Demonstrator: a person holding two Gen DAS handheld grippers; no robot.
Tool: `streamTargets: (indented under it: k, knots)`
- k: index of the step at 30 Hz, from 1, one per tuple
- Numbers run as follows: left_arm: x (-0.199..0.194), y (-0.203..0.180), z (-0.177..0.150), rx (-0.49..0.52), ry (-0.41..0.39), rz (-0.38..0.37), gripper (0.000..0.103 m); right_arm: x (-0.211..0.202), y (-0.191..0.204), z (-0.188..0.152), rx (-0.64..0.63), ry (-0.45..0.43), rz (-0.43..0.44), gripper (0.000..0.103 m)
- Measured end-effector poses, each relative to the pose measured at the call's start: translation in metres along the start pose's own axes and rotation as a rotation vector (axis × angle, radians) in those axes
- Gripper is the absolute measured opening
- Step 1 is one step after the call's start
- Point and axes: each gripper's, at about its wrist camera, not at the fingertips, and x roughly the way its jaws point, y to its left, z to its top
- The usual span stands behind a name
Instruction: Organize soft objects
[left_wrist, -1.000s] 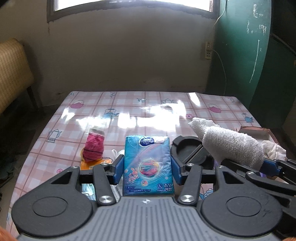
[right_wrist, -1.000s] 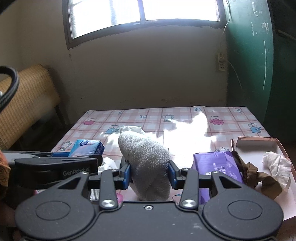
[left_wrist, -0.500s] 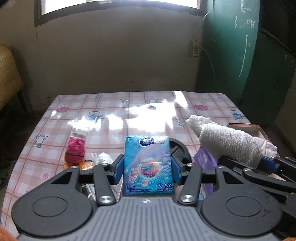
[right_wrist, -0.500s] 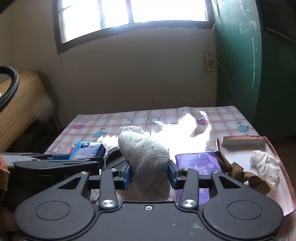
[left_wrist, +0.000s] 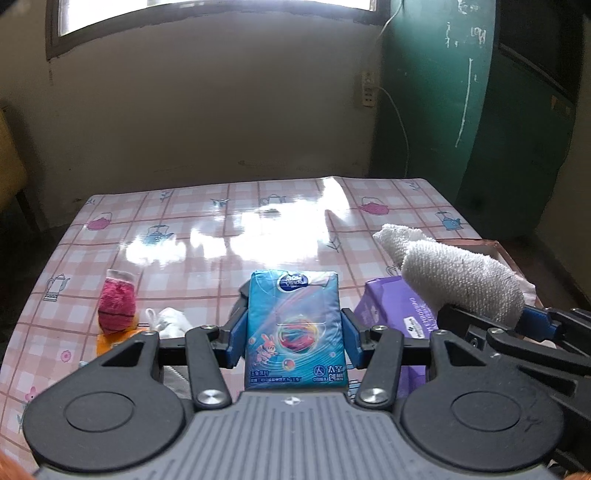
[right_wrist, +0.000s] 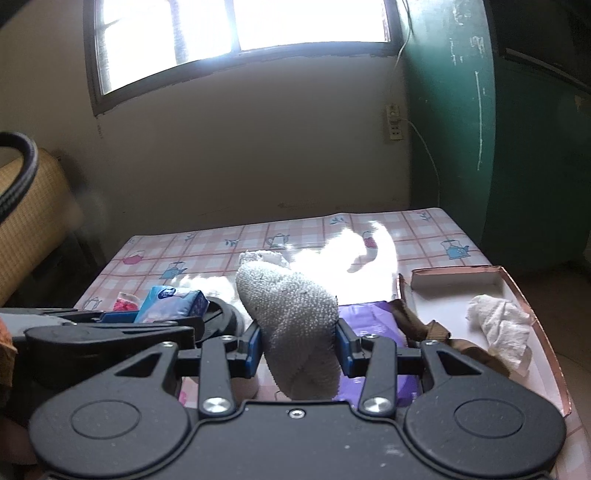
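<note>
**Soft goods in hand, over the checked table**

Item 1. Our left gripper (left_wrist: 294, 334) holds a blue tissue pack (left_wrist: 295, 328) upright, its blue pads pressed to both long sides, the printed face toward the camera. The pack is off the table (left_wrist: 229, 221).

Item 2. Our right gripper (right_wrist: 298, 341) holds a white towel (right_wrist: 295, 317), rolled thick, pads pressed into it left and right; its far end juts up and away past the fingers. In the left view the same towel (left_wrist: 461, 280) shows at right, with the right gripper (left_wrist: 532, 321) beneath it.

Item 3. Purple pack (right_wrist: 369, 317), lying flat on the table behind the towel, just beside the box.

Item 4. Box (right_wrist: 517, 291), shallow, copper-edged, at the table's right side. Inside we count a crumpled white cloth (right_wrist: 496, 325); a brown strap (right_wrist: 417, 323) drapes over its near-left wall.

Item 5. Pink knitted piece (left_wrist: 116, 308), standing near the table's left, on something orange (left_wrist: 110, 339) we cannot identify.

Item 6. White knotted cloth (left_wrist: 168, 321), just right of the pink piece, partly hidden by the left gripper.

Item 7. Table cover: pink check with teapot prints, strong window glare across the middle.
</note>
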Motion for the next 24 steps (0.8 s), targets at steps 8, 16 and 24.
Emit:
streamTargets:
  k: [8, 16, 24]
  knots:
    - [0.006, -0.026, 0.001, 0.034, 0.002, -0.031, 0.054, -0.004, -0.023, 0.000, 0.021, -0.005, -0.038, 0.049]
    - [0.013, -0.051, 0.000, 0.071, 0.011, -0.068, 0.054, -0.008, -0.050, -0.002, 0.052, -0.005, -0.077, 0.049]
    - [0.023, -0.080, 0.000, 0.108, 0.024, -0.112, 0.054, -0.011, -0.083, -0.007, 0.086, -0.001, -0.124, 0.049]
